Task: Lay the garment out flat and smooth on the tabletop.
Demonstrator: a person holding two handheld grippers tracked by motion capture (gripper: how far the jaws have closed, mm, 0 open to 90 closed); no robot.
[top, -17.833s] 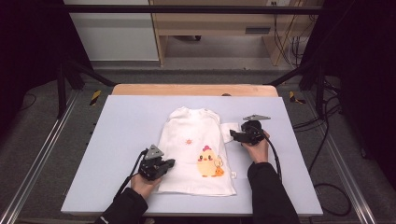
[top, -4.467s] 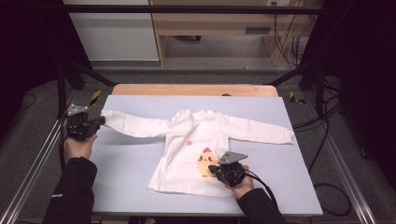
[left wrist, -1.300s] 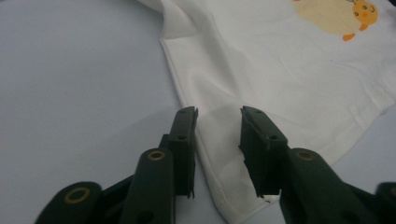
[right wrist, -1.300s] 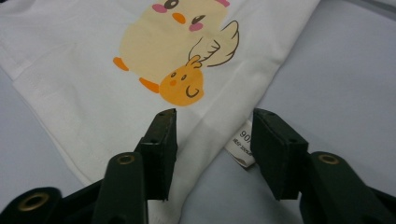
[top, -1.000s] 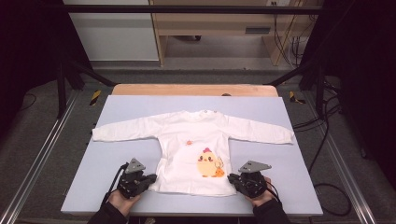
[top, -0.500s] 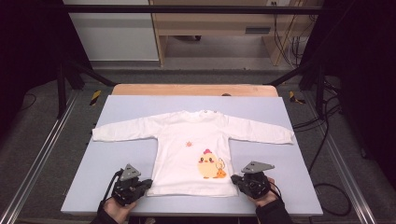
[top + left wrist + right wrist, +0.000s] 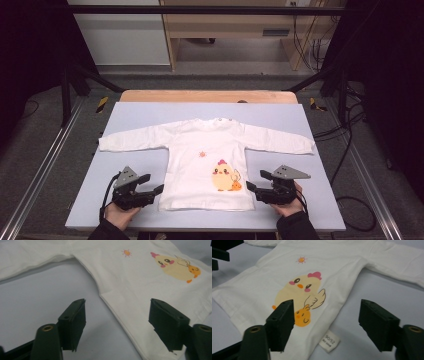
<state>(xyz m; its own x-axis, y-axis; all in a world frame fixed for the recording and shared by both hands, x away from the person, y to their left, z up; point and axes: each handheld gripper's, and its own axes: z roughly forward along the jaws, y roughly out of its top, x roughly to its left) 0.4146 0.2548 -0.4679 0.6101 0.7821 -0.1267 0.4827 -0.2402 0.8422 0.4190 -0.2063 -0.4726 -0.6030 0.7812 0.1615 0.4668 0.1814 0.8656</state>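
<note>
A small white long-sleeved shirt (image 7: 207, 155) with a yellow chick print (image 7: 223, 176) lies flat on the table, both sleeves spread sideways. My left gripper (image 7: 154, 184) sits open just left of the shirt's lower left corner; its jaws straddle the side hem (image 7: 117, 315). At the lower right corner my right gripper (image 7: 253, 182) is open too, holding nothing. Between its jaws lie the shirt's right edge and a small size label (image 7: 328, 340). The chick print (image 7: 299, 297) is close ahead of it.
The pale blue table top (image 7: 140, 112) has bare room all around the shirt. A wooden strip (image 7: 207, 96) runs along its far edge. Metal frame rails (image 7: 47, 155) flank both sides, and cables (image 7: 345, 145) trail on the floor at the right.
Both grippers have shifted slightly along the shirt's bottom corners. The shirt has stayed flat and still over the last second; earlier it was folded, then its sleeves were drawn out.
</note>
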